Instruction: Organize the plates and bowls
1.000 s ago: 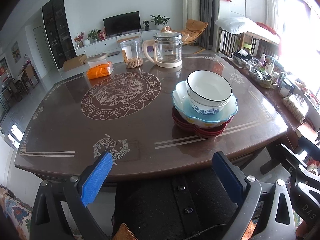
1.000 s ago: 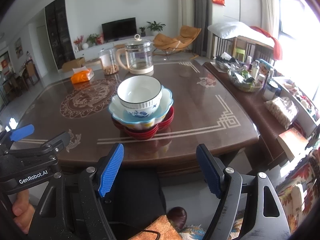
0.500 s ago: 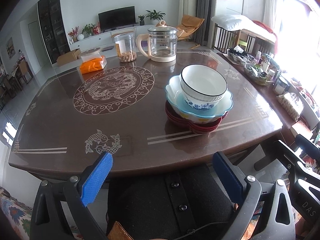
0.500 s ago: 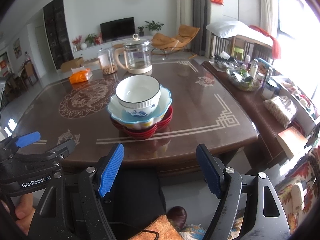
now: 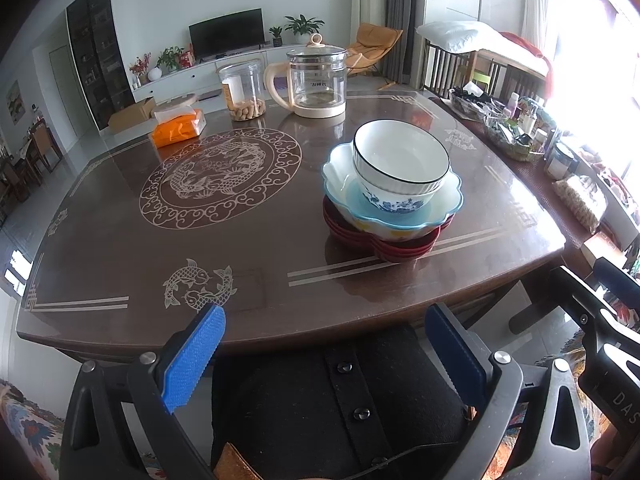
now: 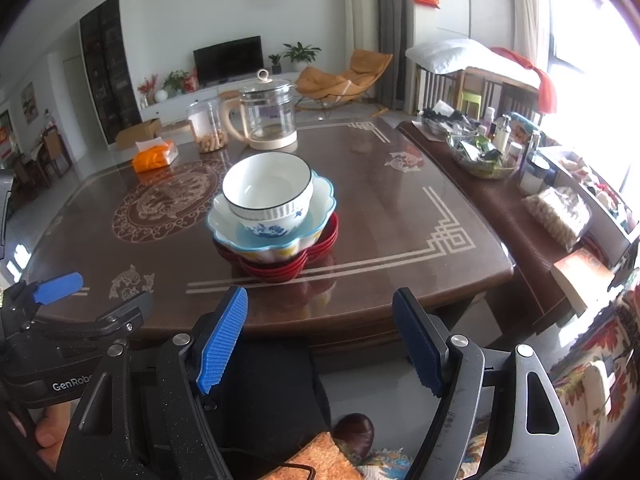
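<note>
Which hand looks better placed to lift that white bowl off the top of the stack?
Probably the right. The white bowl sits almost straight ahead of the open right gripper, while from the left gripper, also open, it lies off to the side.

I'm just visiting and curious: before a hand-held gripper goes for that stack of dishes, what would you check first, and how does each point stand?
1. Left hand-held gripper open, nothing in it: ok.
2. Right hand-held gripper open, nothing in it: ok.
3. White bowl on top, free to lift: ok.
4. White bowl level: not ok, it leans in the blue bowl.
5. Red plates under the stack look steady: ok.
6. Table has bare room beside the stack: ok.
</note>
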`<state>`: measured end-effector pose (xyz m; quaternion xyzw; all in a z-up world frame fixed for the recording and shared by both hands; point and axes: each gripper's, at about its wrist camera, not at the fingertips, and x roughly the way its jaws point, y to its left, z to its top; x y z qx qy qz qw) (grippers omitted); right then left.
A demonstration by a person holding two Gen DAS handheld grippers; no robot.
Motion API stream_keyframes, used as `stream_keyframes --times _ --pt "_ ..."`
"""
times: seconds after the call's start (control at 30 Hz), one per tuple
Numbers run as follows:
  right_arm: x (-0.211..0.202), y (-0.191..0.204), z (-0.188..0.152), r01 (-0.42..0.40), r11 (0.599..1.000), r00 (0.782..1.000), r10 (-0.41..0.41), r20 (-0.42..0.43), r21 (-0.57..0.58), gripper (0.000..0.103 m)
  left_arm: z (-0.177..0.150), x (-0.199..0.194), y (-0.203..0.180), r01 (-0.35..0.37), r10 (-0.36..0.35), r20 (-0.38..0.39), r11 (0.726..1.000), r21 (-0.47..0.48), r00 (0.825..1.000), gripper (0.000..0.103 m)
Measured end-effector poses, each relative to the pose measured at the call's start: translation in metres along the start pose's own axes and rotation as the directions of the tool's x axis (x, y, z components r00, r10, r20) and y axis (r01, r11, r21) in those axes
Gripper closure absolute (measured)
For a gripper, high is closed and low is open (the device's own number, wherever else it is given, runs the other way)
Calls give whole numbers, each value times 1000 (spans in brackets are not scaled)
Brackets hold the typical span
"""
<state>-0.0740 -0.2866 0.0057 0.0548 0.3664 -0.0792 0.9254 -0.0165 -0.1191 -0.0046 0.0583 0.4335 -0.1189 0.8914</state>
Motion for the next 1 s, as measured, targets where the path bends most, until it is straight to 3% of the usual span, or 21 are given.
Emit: stream_keyframes --times 0.83,1.0 --pt "16 -5 2 -15 1000 999 16 -35 18 25 4 17 -3 5 -5 -29 1000 2 1000 3" --pt "18 -8 2 -16 999 999 17 -35 28 25 4 14 -6 -3 3 -2 1000 16 1000 3"
